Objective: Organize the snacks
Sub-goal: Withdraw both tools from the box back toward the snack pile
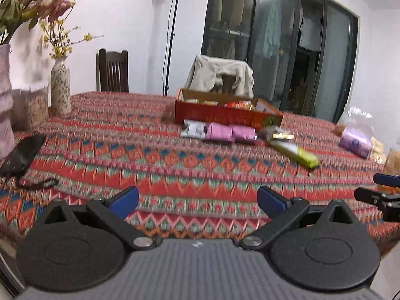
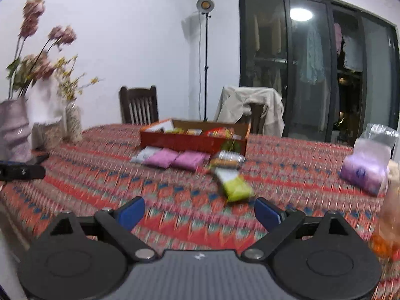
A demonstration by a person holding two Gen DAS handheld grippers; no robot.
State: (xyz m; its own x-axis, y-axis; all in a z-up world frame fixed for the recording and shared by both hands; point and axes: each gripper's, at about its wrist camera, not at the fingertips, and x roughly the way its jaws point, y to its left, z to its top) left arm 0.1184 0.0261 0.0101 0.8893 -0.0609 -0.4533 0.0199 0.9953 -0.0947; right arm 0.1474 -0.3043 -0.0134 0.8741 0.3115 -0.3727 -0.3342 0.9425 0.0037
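A red cardboard box with snacks inside stands at the far side of the patterned tablecloth. In front of it lie a white packet, two pink packets, a brown-gold bar and a yellow-green packet. My left gripper hovers open over the near cloth, nothing between its blue pads. My right gripper is open too, just short of the yellow-green packet, and shows in the left wrist view at the right edge.
A clear bag with a purple pack and orange snack bags sit at the right. Vases with flowers and a black pouch occupy the left. Two chairs, one draped with a jacket, stand behind the table.
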